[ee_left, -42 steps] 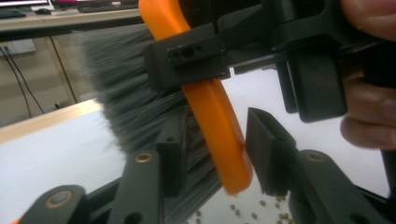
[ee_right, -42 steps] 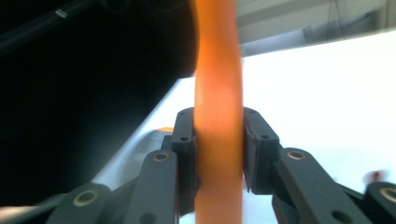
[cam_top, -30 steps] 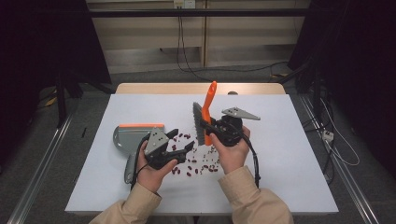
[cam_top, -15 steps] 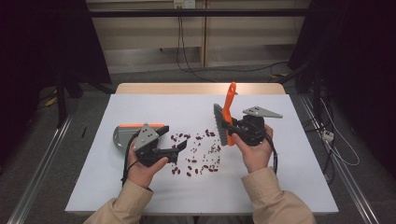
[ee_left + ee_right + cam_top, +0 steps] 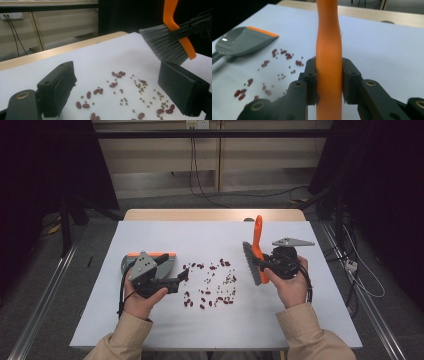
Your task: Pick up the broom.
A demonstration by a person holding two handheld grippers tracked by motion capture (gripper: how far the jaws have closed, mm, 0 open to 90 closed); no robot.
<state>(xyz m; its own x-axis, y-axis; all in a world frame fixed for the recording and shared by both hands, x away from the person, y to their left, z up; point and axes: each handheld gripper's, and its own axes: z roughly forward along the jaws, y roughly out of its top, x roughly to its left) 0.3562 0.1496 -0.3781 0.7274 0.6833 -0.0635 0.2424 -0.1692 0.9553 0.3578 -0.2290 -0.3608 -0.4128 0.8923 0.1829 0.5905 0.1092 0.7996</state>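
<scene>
The brush (image 5: pixel 256 252) stood nearly upright above the table (image 5: pixel 325 320), right of the scattered beans (image 5: pixel 212 285). The right gripper (image 5: pixel 329 80) pinched its orange handle firmly between both jaws. The left gripper (image 5: pixel 117 92) had just been opening; its jaws were spread with nothing between them. The dustpan (image 5: pixel 242 43) lay flat just beside the left gripper.

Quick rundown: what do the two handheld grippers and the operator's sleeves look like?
Both are black. The left gripper and the right gripper each have two blocky black jaws with flat pads, round pivot holes in the linkages, a grey three-cornered plate on top and a trailing black cable. The person wears tan sleeves.
</scene>
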